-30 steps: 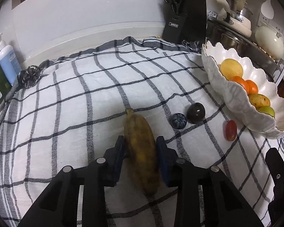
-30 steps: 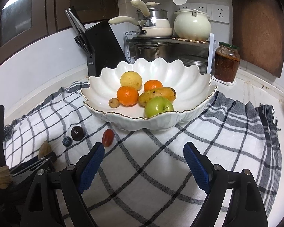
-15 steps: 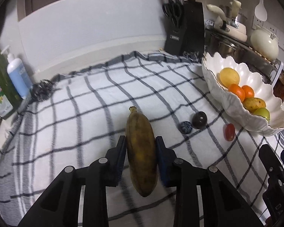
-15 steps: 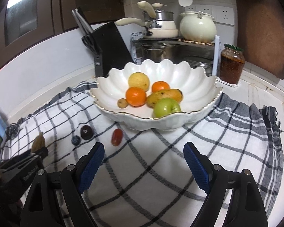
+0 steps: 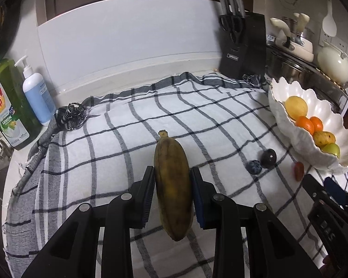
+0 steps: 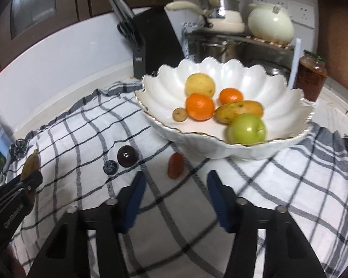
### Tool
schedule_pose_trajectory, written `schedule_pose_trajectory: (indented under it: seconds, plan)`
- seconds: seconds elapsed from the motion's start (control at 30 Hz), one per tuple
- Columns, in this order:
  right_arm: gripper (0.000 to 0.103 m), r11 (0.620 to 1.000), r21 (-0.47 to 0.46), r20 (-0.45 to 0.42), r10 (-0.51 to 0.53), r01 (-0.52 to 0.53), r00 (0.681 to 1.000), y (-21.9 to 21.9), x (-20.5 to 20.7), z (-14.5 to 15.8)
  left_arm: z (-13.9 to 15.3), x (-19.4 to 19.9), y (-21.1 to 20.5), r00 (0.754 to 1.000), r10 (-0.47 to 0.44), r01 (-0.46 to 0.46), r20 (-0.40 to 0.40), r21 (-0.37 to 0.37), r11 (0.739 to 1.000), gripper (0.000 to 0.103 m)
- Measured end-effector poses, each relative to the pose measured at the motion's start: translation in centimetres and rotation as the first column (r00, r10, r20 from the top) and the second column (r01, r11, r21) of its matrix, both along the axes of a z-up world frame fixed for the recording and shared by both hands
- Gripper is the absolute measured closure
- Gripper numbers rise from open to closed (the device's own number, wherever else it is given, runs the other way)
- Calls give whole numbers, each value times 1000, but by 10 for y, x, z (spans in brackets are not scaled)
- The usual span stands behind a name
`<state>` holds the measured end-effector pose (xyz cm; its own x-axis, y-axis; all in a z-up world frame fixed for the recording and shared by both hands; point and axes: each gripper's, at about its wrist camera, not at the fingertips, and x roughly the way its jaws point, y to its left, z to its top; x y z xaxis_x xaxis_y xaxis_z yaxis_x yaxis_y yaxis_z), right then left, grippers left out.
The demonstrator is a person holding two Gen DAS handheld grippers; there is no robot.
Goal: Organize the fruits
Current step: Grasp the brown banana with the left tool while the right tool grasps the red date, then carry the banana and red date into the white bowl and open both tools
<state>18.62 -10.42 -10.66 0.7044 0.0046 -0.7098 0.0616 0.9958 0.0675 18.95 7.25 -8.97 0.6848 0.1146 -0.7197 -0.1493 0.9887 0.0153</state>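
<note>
My left gripper [image 5: 172,185] is shut on a brown, overripe banana [image 5: 172,180] and holds it above the checked cloth [image 5: 139,125]; the banana also shows in the right wrist view [image 6: 30,164]. A white scalloped bowl [image 6: 278,92] holds a yellow fruit, two oranges, a mango and a green apple [image 6: 247,131]. On the cloth left of the bowl lie a red fruit [image 6: 175,168], a dark plum [image 6: 127,156] and a blue berry [image 6: 110,166]. My right gripper [image 6: 176,194] is open and empty, just in front of the red fruit.
A black knife block [image 5: 242,46] stands at the back. Pots and a cream kettle [image 6: 270,24] sit on a rack behind the bowl, with a jar [image 6: 312,77] to its right. Soap bottles [image 5: 34,92] stand at the left edge of the cloth.
My left gripper has lifted the banana off the cloth and pulled back. My right gripper has moved left and forward toward the red fruit, and its jaws have narrowed.
</note>
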Motion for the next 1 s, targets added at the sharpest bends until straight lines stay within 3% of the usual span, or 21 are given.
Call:
schedule_pose_trajectory:
  seconds: [0.63,0.67,1.0]
  plan:
    - [78,998,-66,-106,-30,23,994,10,52,-28,-5,17,7,1000,-13,12,-17,-30,999,72]
    - [83,998,-67,-106,-27,20,994,10,52,-28,-5,17,6,1000,-12,12,-18,-29,1000,72]
    - [83,999,-35,-81,3,-6,997,9,33,-15,-1,12,3,1000,-21,21,-7,-22,1000,72]
